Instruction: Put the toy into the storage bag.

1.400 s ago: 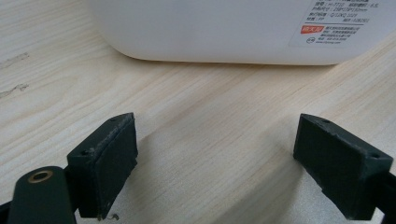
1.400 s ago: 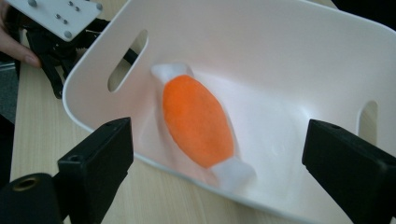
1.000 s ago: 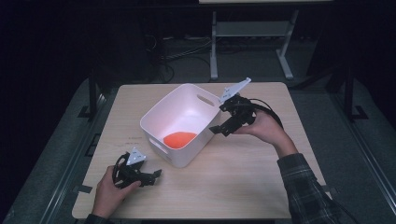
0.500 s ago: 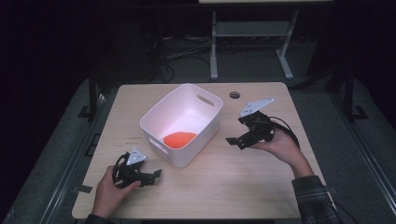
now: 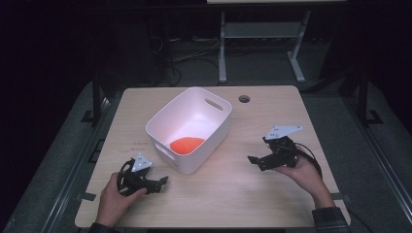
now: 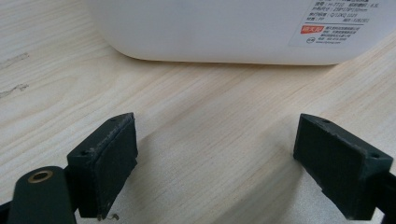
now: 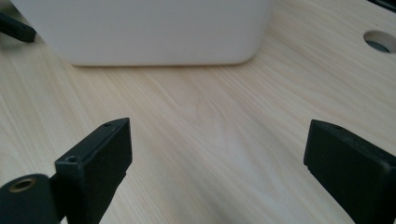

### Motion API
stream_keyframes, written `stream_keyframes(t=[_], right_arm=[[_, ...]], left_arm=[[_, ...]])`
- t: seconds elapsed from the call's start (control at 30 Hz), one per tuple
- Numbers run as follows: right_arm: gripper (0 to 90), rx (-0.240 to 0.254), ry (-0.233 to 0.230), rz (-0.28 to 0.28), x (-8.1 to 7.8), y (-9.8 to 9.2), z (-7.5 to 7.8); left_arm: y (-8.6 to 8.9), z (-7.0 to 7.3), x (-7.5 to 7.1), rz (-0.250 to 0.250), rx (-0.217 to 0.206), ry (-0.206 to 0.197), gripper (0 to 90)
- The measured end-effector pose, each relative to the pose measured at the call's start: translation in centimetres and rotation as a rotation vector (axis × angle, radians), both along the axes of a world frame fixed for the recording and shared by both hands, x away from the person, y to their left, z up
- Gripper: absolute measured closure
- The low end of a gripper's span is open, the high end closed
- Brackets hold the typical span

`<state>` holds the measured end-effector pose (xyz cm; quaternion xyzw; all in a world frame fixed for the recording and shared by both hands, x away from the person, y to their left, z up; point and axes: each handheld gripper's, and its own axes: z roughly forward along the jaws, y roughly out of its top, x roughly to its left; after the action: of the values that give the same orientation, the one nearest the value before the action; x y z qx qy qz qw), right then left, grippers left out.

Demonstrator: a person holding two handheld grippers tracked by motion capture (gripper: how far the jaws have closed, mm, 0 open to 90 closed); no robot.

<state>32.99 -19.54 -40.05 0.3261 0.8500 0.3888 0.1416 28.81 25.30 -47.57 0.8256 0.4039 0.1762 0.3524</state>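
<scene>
2 black grippers are resting low on the pale wood-grain table [image 5: 291,111]: the left gripper [image 5: 163,182] is sitting near the front edge with its jaws spread wide and empty, and the right gripper [image 5: 253,160] is lying well apart on the other side, jaws likewise gaping on nothing. Between and beyond them 1 smooth white plastic bin [image 5: 214,127] with rounded corners is standing, holding 1 flat orange lump [image 5: 187,144] on its floor, and 1 round hole [image 5: 244,98] is showing farther back in the tabletop.

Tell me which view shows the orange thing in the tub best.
The high view: it looks down into the white tub onto the orange thing on its floor. Both gripper views show the tub's outer wall.
</scene>
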Motion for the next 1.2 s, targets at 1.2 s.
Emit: stream_keyframes(t=[1.2], right_arm=[[7.4,-0.047,0.015,-0.287,-6.0,-5.7,-7.1]], left_arm=[[0.0,0.0,0.0,-0.003,0.004,0.001,12.7]])
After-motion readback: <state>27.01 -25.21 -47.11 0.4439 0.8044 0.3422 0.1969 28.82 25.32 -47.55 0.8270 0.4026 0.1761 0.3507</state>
